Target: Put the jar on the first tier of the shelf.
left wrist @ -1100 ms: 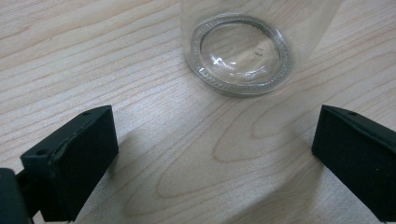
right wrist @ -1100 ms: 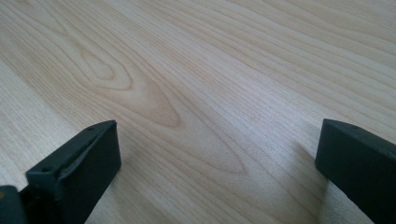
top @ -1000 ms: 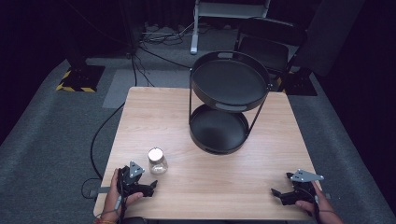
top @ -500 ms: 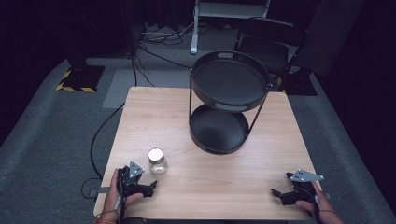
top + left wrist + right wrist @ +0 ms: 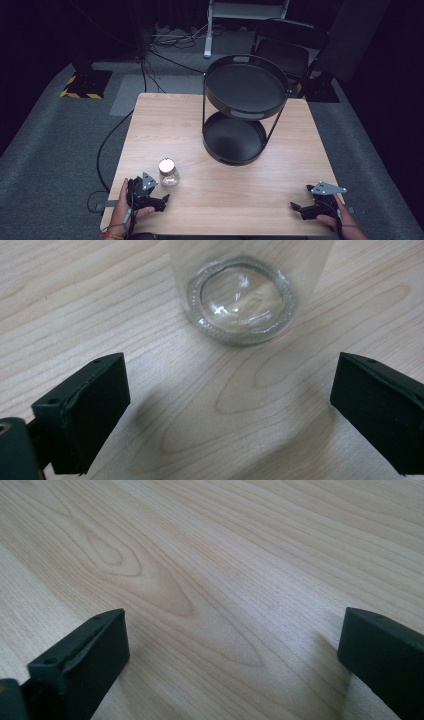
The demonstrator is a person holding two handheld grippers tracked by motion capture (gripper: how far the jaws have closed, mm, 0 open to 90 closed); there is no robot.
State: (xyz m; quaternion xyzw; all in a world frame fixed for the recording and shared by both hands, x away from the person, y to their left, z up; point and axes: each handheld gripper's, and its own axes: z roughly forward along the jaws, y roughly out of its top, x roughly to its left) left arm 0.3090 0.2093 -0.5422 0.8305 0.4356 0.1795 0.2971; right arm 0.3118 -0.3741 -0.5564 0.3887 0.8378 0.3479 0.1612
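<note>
The small glass jar stands upright in the lower left of the high view, on the wooden table, just beside the left gripper. It looks clear, hard and slick, probably light but breakable, so I'd take it across the straight body below the pale lid, squeezing gently. The left gripper's jaws are spread wide, the jar just ahead of them, untouched. At lower right the right gripper rests spread wide over bare wood. The black two-tier tray stand sits upper centre, well apart.
</note>
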